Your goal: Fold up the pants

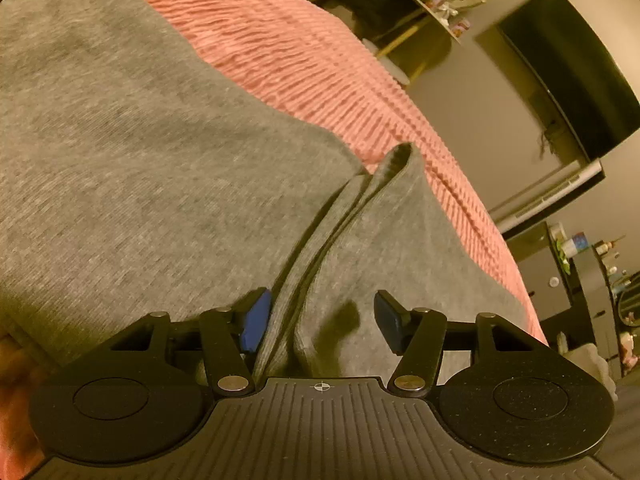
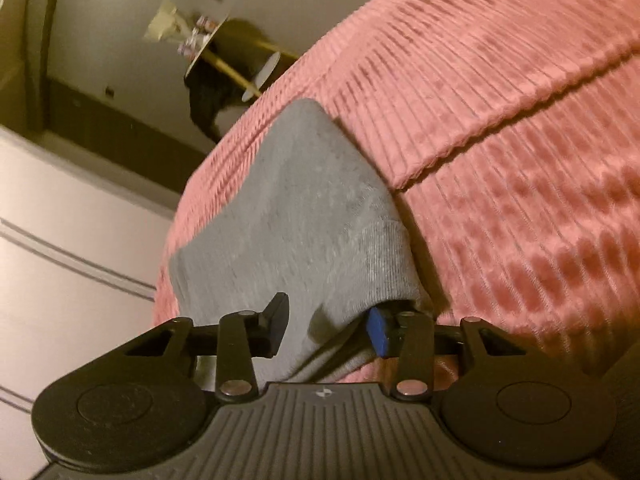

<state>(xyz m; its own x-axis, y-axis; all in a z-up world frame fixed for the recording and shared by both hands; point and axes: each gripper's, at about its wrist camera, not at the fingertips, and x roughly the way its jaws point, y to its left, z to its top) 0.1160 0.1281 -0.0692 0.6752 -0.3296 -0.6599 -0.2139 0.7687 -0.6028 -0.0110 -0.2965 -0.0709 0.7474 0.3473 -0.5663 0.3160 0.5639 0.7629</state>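
The grey pants (image 1: 132, 152) lie spread on a pink ribbed bedspread (image 1: 304, 60) covering a bed.

Left tongs (image 1: 320, 322): jaws apart. A raised fold of grey fabric (image 1: 384, 184) runs between them. The blue pad on the left (image 1: 256, 318) touches this fold; the pad on the right (image 1: 390, 320) stands clear of the cloth, with a visible gap and shadow between them.

Right tongs (image 2: 330, 326): jaws apart. A ribbed cuff (image 2: 384, 264) at the end of one pant leg (image 2: 288, 200) lies between them. The cuff drapes over the blue pad on the right (image 2: 378, 332); the dark pad on the left (image 2: 278, 322) rests against the grey cloth. Whether the pads press the fabric cannot be told.

This pant leg lies near the edge of the bed, extending away from the tongs. Beyond the bed stand a small round side table (image 2: 208, 44) and, in the left wrist view, a dark wall-mounted screen (image 1: 568, 64).
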